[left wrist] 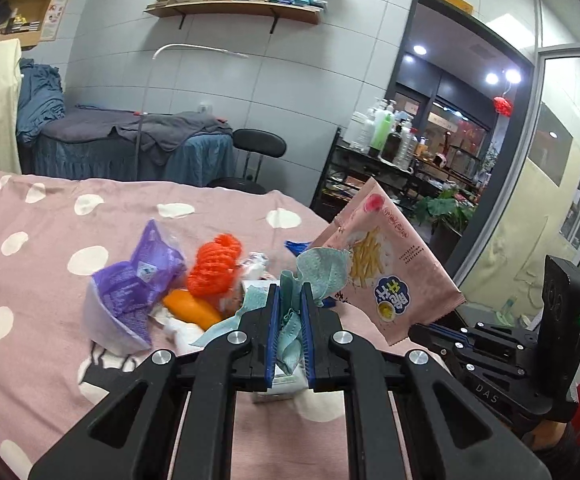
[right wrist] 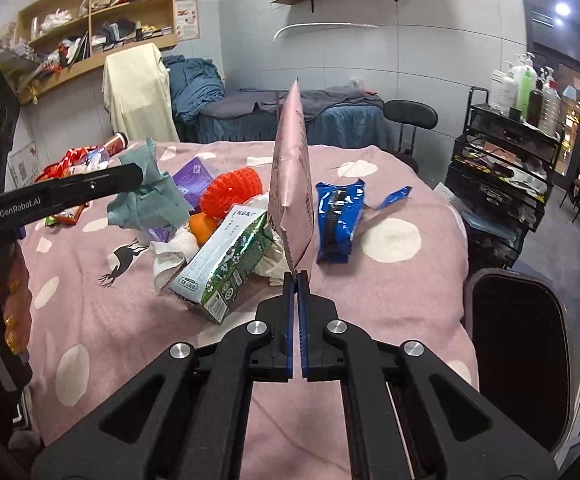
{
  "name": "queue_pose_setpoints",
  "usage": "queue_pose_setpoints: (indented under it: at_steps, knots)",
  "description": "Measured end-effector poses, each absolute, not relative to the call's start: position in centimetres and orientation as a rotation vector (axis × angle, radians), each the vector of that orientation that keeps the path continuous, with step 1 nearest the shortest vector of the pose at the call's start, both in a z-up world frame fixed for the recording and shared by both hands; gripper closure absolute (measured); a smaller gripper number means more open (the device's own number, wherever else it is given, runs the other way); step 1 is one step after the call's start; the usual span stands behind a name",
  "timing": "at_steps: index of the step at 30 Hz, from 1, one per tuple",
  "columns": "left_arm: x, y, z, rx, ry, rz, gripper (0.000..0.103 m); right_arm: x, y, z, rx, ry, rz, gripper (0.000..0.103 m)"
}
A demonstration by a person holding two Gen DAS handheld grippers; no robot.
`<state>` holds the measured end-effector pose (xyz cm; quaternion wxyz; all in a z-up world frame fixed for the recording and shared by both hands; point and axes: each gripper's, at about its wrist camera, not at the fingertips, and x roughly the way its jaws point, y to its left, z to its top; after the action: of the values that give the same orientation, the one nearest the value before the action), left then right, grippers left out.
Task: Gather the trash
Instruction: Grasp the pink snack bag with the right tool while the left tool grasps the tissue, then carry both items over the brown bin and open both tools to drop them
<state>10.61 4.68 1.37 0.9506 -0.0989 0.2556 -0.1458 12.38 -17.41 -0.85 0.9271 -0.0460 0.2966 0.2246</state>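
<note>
My left gripper (left wrist: 290,296) is shut on a crumpled teal cloth (left wrist: 323,270), held above the pink dotted bedspread (left wrist: 50,248). From the right wrist view that left gripper (right wrist: 140,176) comes in from the left with the teal cloth (right wrist: 150,200) hanging at its tip. My right gripper (right wrist: 295,276) is shut on the bottom corner of a pink snack bag (right wrist: 291,196), which stands upright above it; the same snack bag (left wrist: 385,264) shows at the right of the left wrist view. Trash lies below: a purple wrapper (left wrist: 138,284), an orange net (left wrist: 214,264), a green carton (right wrist: 226,264), a blue wrapper (right wrist: 337,220).
A dark bin (right wrist: 517,344) stands at the bed's right edge. More wrappers and a bottle (right wrist: 86,160) lie at the bed's far left. A black stool (right wrist: 409,116), a massage bed (left wrist: 130,136) and a black cart with bottles (right wrist: 505,136) stand beyond.
</note>
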Motion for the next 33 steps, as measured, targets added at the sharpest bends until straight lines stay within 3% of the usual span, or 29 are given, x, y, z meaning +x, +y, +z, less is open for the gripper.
queue_pose_setpoints:
  at_steps: [20, 33]
  knots:
    - [12.2, -7.5, 1.5, -0.103, 0.535, -0.574, 0.092, 10.6, -31.1, -1.6, 0.074, 0.607, 0.135, 0.1]
    - [13.6, -12.8, 1.0, -0.07, 0.58, -0.676, 0.092, 13.6, -39.2, -7.7, 0.149, 0.766, -0.09, 0.1]
